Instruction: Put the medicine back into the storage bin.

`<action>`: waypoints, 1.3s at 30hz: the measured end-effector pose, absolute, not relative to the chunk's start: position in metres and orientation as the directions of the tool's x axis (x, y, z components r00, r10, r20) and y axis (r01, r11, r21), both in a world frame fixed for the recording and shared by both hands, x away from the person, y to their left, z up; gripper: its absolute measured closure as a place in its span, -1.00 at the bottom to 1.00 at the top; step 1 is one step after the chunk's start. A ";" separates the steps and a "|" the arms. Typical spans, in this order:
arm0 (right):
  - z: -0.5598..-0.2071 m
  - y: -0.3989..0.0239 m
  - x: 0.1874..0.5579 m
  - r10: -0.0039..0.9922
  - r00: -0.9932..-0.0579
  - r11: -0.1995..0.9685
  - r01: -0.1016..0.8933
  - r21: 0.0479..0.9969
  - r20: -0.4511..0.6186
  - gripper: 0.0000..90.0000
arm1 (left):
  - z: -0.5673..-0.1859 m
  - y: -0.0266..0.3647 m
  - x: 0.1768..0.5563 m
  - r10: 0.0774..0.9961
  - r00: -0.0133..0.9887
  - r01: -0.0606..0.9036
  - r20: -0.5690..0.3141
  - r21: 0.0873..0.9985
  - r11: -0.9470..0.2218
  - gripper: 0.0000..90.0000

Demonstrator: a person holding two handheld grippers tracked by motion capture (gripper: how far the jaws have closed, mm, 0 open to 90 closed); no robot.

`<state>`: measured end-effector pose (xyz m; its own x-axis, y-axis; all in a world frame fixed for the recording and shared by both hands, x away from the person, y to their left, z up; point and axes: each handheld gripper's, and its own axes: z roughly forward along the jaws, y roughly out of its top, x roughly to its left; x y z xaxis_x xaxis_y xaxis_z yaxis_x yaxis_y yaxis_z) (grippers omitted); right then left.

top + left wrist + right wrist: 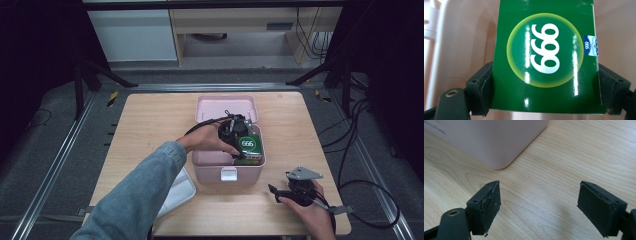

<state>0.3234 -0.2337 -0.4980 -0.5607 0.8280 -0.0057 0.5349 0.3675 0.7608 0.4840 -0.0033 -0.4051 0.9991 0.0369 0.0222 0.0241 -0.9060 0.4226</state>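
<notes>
left gripper (544, 93) is clamped on the green box (544, 62) inside the pink bin (207, 160); right gripper (539, 207) just sits released over the table (564, 157)

The carton (250, 145) sits in the box (227, 165) mid-table, a tray (180, 192) lying at the box's left.

You are working at a light wooden table (150, 125) with visible grain, its square top sitting between dark floor rails. A pink box (227, 167) is standing directly on it near the middle, its lid tilted back toward the far edge and a white latch facing you. In the right gripper view the box's rounded corner (499, 157) is meeting the bare wood. A white tray (179, 192) is lying flat on the tabletop just left of the box, close to your near edge, partly under your sleeve.
</notes>
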 end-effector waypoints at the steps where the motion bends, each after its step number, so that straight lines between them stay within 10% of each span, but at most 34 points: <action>1: -0.498 -0.234 0.323 0.828 -0.561 0.368 0.536 0.760 -0.005 -0.58 | -0.405 -0.003 0.484 0.037 0.999 0.024 0.022 0.423 -0.906 -0.65; 39: -0.498 -0.233 0.323 0.827 -0.562 0.369 0.539 0.757 -0.003 -0.59 | -0.432 -0.004 0.482 0.046 0.999 0.036 0.020 0.362 -0.931 -0.68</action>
